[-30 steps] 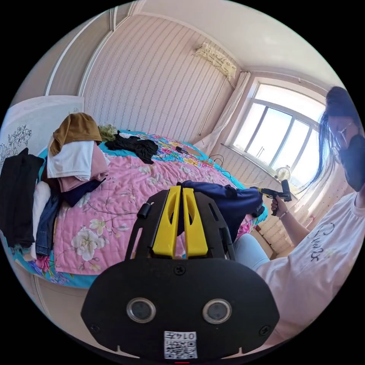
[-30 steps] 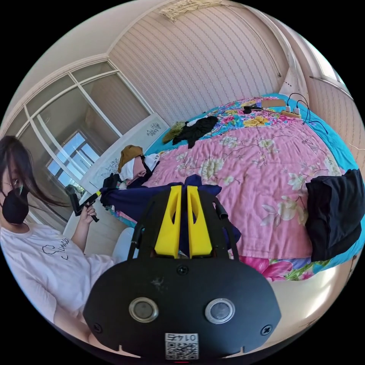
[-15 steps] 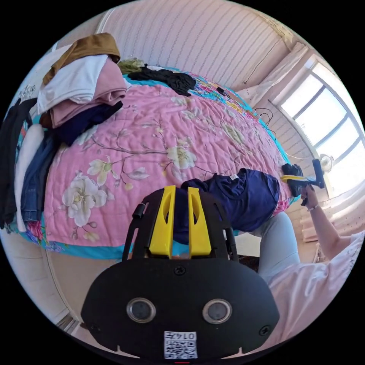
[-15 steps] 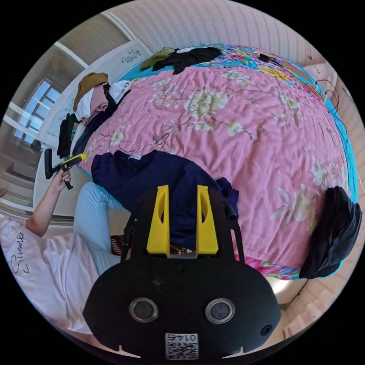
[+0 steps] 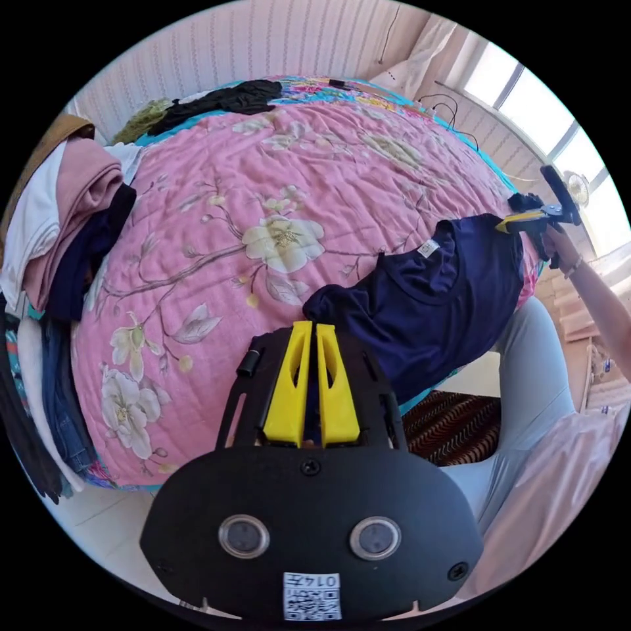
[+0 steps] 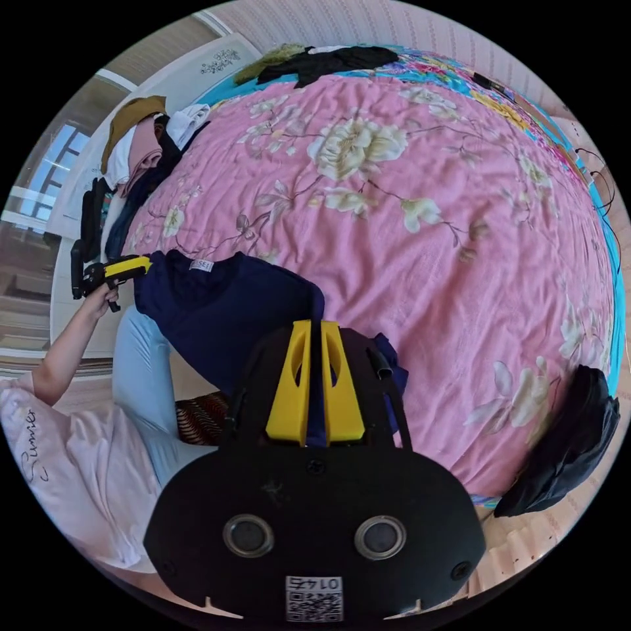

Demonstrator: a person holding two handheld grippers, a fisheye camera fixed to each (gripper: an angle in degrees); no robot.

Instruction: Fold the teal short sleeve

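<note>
A home bedroom: floral quilted bed (image 5: 217, 217), stacked clothes (image 5: 59, 217), curtained window (image 5: 526, 98)

Shirt hem (image 5: 368, 342): hidden behind the left gripper's (image 5: 306, 388) black body at 6 o'clock.
Neck tag (image 6: 201, 265): too small to tell.
Clothes pile (image 5: 59, 223): cut off by the edge at 9 o'clock.
Black garment (image 6: 565, 447): hangs off the bed (image 6: 427, 217), lower end cut off at 4 o'clock.
Person's arm (image 5: 601, 309): cut off at 3 o'clock.

Navy shirt (image 5: 427, 309) on a pink quilt (image 5: 263, 197) with cream flowers; teal bed (image 6: 608, 263) edge; yellow-jawed black gripper (image 5: 310, 388).
</note>
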